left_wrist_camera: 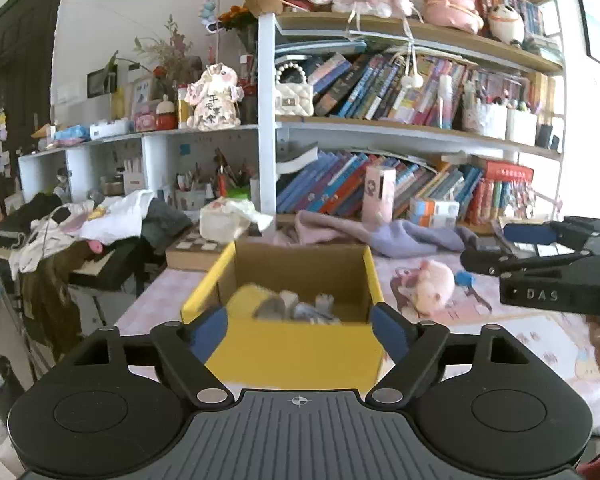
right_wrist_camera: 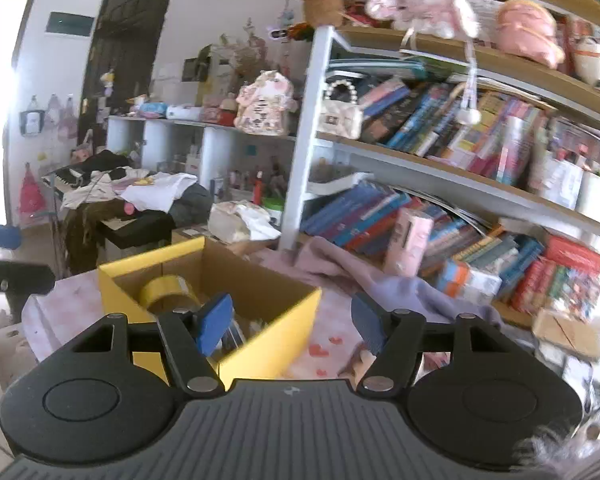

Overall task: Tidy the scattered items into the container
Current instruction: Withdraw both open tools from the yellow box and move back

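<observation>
A yellow cardboard box (left_wrist_camera: 296, 348) sits on the pink table, open at the top, with several small items (left_wrist_camera: 296, 306) inside. My left gripper (left_wrist_camera: 299, 330) is open and empty, its blue pads at the box's near corners. A pink plush toy (left_wrist_camera: 434, 286) lies on the table right of the box. In the right wrist view the box (right_wrist_camera: 260, 344) holds a yellow tape roll (right_wrist_camera: 166, 290). My right gripper (right_wrist_camera: 294, 322) is open and empty over the box's right corner. It also shows in the left wrist view (left_wrist_camera: 512, 246).
A lilac cloth (left_wrist_camera: 380, 232) lies behind the box. A bookshelf (left_wrist_camera: 400, 184) with books and plush toys fills the back. A white bag (left_wrist_camera: 228, 220) and a clothes pile (left_wrist_camera: 80, 224) lie at the left. The table's left edge (left_wrist_camera: 140, 296) drops to the floor.
</observation>
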Tool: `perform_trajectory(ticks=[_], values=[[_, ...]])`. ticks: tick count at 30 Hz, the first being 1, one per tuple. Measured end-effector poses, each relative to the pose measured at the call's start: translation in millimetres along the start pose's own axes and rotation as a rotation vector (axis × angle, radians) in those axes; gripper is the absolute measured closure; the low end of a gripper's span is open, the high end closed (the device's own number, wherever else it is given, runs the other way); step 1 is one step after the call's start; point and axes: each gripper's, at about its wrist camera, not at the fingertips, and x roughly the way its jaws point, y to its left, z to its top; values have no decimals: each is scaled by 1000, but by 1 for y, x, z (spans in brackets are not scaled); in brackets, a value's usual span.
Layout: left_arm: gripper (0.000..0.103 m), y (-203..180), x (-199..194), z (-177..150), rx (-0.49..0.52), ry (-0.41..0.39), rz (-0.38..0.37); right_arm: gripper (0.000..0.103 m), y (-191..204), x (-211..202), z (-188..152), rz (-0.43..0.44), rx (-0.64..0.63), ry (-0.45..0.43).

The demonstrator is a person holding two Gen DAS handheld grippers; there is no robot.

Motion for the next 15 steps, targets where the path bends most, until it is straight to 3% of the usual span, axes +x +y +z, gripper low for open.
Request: perform_trajectory(ticks=[3, 10, 15], values=[[19, -11, -12, -16, 4, 9, 1, 32, 4, -24, -19, -42, 21, 12], [15, -30, -21, -34, -17, 32, -6, 32, 7, -58, -62, -136, 71, 114], [15, -46, -14, -44, 5, 87, -79, 27, 1, -76, -78, -191, 112, 154]])
